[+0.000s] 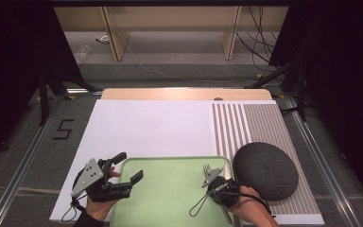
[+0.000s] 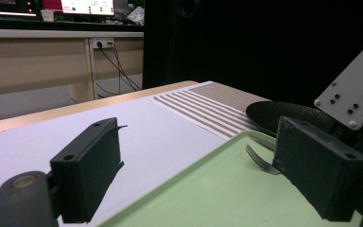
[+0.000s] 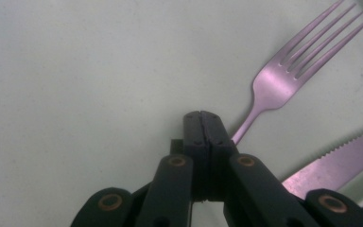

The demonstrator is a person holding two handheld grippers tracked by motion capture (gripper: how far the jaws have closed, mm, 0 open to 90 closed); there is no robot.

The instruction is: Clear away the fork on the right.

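Dark curtains flank the scene in the high view, with a grey floor, pale wooden furniture legs and loose cables along the upper edge of the frame. At centre lies a white table mat [image 1: 146, 127], its right part printed with brown stripes [image 1: 246, 125]. A light green tray [image 1: 170, 194] sits at the lower centre of the frame, and a dark round plate [image 1: 265, 171] rests on the striped area just right of the tray.

Left gripper [image 1: 127, 166], lower left of the high view: held in a hand [image 1: 97, 208] at the tray's left edge, jaws spread wide apart with nothing between them. Its own view shows the two black jaws at lower left and lower right of the frame, the tray [image 2: 208, 189] between them, and the tines of a fork [image 2: 261, 160] on the tray at right of centre, with the plate [image 2: 288, 113] behind.

Right gripper [image 1: 208, 171], lower right of the high view: held in a hand [image 1: 255, 210] over the tray's right part, near its right rim. In its own view the jaws are pressed fully together at lower centre [image 3: 203, 118], above the tray surface [image 3: 75, 85]. The fork [image 3: 283, 75] lies just right of the jaw tips, tines toward the upper right corner; its handle runs behind the jaws, and whether the jaws clamp it cannot be told. A serrated knife [image 3: 331, 163] lies at the lower right of that frame, beside the fork.
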